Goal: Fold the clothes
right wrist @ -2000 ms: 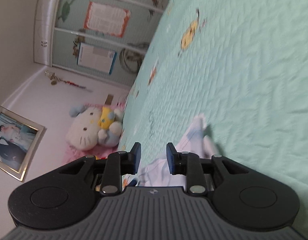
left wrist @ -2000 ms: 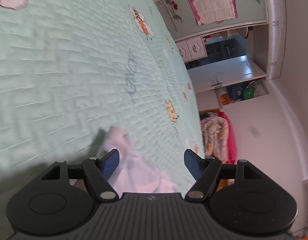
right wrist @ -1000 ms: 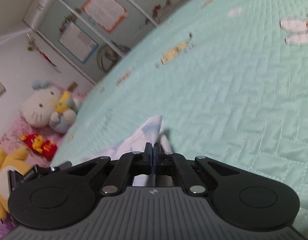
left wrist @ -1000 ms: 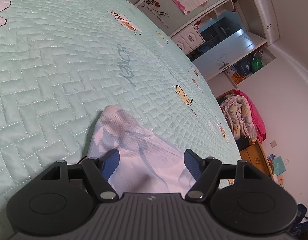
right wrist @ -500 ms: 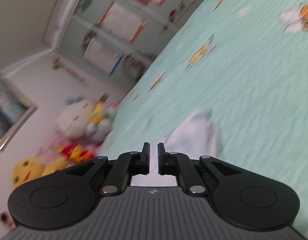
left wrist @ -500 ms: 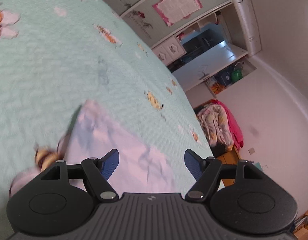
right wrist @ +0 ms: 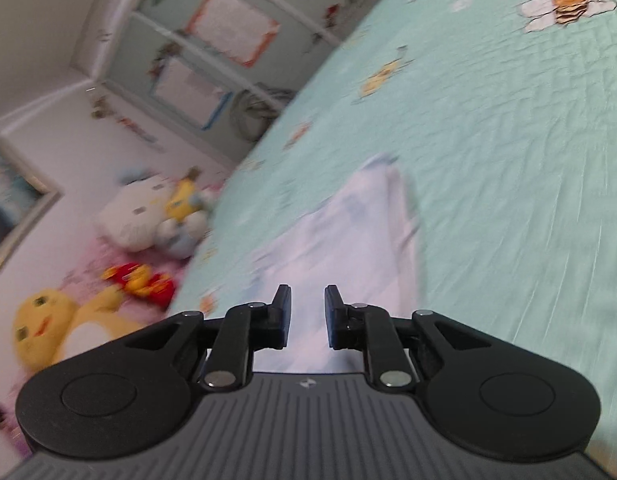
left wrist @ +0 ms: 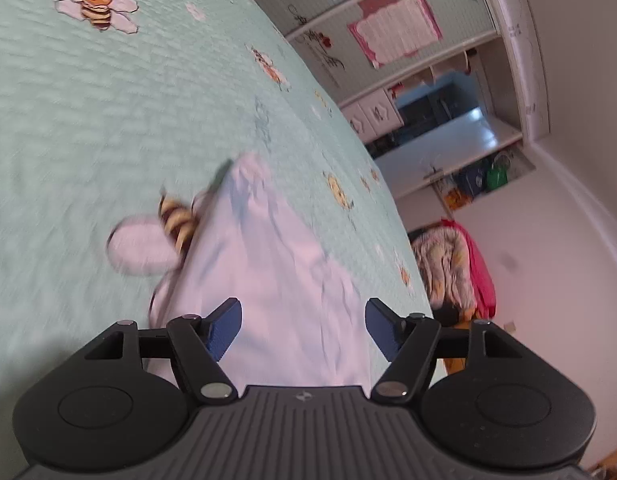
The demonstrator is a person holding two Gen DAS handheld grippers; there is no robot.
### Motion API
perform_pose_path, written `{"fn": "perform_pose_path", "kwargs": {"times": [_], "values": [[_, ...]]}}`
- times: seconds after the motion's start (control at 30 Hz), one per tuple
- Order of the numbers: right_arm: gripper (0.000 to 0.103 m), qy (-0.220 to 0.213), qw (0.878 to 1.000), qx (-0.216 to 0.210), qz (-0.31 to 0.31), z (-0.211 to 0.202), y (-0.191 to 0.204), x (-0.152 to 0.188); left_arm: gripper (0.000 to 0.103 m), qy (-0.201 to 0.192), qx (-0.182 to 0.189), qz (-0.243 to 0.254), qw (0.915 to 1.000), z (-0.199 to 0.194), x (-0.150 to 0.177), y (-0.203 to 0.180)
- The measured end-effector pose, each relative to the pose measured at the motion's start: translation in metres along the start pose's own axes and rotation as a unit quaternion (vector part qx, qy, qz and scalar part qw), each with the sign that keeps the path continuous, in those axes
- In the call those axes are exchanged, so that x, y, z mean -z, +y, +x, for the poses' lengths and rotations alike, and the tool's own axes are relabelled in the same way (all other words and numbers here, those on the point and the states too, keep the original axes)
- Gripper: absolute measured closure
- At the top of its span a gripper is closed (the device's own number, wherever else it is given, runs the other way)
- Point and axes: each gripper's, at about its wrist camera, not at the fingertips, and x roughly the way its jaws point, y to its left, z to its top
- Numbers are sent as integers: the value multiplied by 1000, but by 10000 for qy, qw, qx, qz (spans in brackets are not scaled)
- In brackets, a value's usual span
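A pale white garment [left wrist: 284,280] lies spread on the mint quilted bed [left wrist: 88,140], creased, its far end tapering to a narrow point, with faint blue markings near that tip. Its left edge overlaps a bee print [left wrist: 176,220] on the quilt. The left tool [left wrist: 302,328] hovers over it with fingers wide apart, gripping nothing. The right tool [right wrist: 307,316] sits above the same cloth [right wrist: 348,240], fingers a small gap apart, also empty. Both views are blurred.
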Motion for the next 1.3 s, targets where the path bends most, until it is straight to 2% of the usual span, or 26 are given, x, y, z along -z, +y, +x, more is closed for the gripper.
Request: {"fn": "perform_pose_path", "kwargs": {"times": [0.07,0.1,0.17,0.2,0.23,0.3,0.33,0.43,0.5,0.57,0.67,0.7,0.73,0.8,0.87,0.9,0.93,0.97,1.03,1.1,1.2,1.27,1.3], "values": [[82,253,9993,-260,91,-14,5,21,32,170,-19,64,9998,-13,19,1],[82,368,9990,-245,88,-17,4,30,31,232,-62,112,9996,-17,28,3],[81,566,9984,10,26,-19,1,46,31,335,-359,199,9986,-16,42,10],[81,651,9975,251,-56,-17,-3,52,34,393,-492,225,9978,-14,46,16],[103,725,9956,576,-176,-15,-9,57,40,371,-545,253,9975,-14,47,21],[103,599,9955,732,3,-21,-15,60,38,237,-647,241,9973,-21,45,18],[94,492,9963,702,64,-27,-9,59,37,146,-681,264,9972,-25,44,13],[88,515,9982,305,-38,-33,14,63,36,57,-361,479,9982,-36,46,-11],[86,576,9983,3,-101,-36,29,67,34,280,-47,674,9973,-31,60,-26],[86,775,9969,-82,60,-29,27,76,33,556,161,832,9948,-23,77,-34],[85,1042,9940,-87,336,-20,16,90,38,832,-247,771,9932,0,101,-15],[97,1006,9943,-36,344,-23,14,91,41,743,-238,766,9940,1,104,-8],[103,970,9947,14,353,-26,12,92,42,683,-180,729,9948,-1,103,-5],[103,899,9952,115,369,-32,8,94,41,711,-196,598,9955,-6,97,-7],[95,827,9956,215,385,-38,4,97,38,670,-222,624,9956,-12,91,-11],[86,771,9960,242,383,-44,3,97,34,620,-243,636,9958,-14,88,-11],[82,702,9963,270,403,-49,0,97,31,574,-293,578,9962,-16,87,-7],[82,651,9963,297,479,-53,-6,97,31,533,-358,485,9968,-19,86,-1],[92,555,9961,307,614,-58,-16,99,36,504,-348,261,9978,-22,85,10],[90,411,9971,265,584,-65,-14,100,35,455,-307,167,9984,-31,85,12],[80,194,9981,203,541,-75,-9,101,34,311,-189,326,9988,-40,84,1],[80,132,9977,326,586,-77,-14,101,32,264,-314,393,9984,-40,84,3],[84,170,9969,470,606,-75,-19,101,35,267,-364,364,9983,-39,85,7]]}}
